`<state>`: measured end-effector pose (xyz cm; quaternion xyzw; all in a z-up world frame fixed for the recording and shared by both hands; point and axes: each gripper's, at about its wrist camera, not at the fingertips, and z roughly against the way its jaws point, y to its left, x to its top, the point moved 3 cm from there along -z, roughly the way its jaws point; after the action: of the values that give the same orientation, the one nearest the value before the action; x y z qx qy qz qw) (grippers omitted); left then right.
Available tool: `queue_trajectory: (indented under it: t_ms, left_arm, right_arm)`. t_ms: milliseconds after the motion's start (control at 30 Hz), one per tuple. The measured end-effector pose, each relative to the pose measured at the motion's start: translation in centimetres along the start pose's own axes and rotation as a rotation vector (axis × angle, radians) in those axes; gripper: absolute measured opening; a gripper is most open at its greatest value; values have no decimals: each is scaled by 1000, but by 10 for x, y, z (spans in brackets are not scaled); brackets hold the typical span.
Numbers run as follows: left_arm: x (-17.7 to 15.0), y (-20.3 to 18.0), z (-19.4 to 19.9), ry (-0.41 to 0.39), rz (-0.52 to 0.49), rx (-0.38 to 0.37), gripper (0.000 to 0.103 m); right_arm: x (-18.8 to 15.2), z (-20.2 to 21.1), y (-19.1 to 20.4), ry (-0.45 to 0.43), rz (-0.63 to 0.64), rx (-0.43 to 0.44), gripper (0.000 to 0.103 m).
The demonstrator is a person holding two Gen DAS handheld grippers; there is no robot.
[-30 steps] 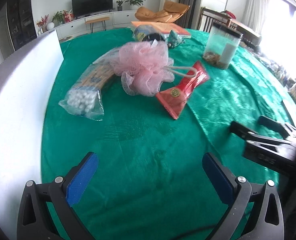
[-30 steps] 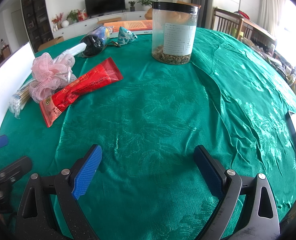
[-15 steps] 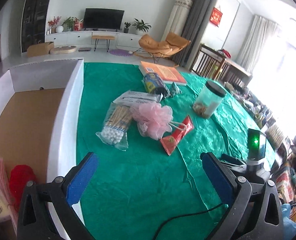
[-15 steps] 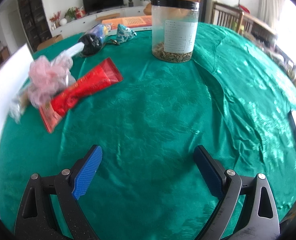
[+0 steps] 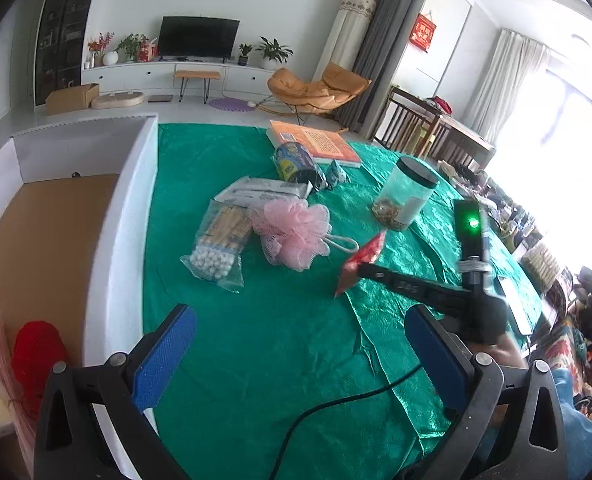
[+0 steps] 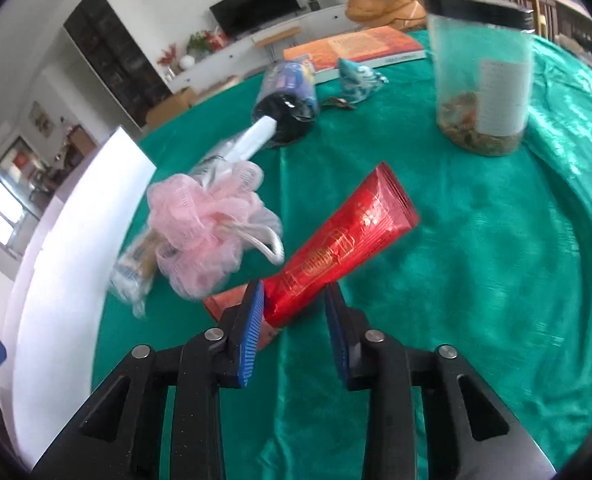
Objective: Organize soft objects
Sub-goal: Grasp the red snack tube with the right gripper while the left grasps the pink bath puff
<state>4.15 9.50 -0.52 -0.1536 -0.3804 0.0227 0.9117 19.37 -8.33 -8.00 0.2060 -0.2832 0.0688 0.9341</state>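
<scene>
The white box (image 5: 127, 216) fills the left of the left-wrist frame, its brown floor holding a red yarn ball (image 5: 37, 350) at lower left. The clear jar (image 6: 482, 80), upper right, has brownish bits at its bottom. The green-clothed surface (image 5: 279, 344) carries a pink mesh bath pouf (image 6: 203, 236) and a cotton swab bag (image 5: 219, 244) at centre. The right tongs (image 6: 293, 312) pinch the red foil packet (image 6: 340, 248), its near end lifted. The left tongs (image 5: 300, 354) gape empty at the bottom edge. The box's lower-left contents are cropped.
</scene>
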Motion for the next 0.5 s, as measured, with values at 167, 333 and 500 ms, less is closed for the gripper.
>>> queue_trajectory:
  t_ms: [167,333,500]
  left_arm:
    - [-9,-14,-21,60,-20,-16,103]
    - [-3,-24,-58,102,-10,-2,103]
    - [39,-34,-129,40,-36,126,103]
  right_arm:
    - [-5,45,-33,-23,32,-141,7]
    - [-16,88,-88,-150,-59,-313,72]
    - [-44,93,-103,-227,-158,-234,80]
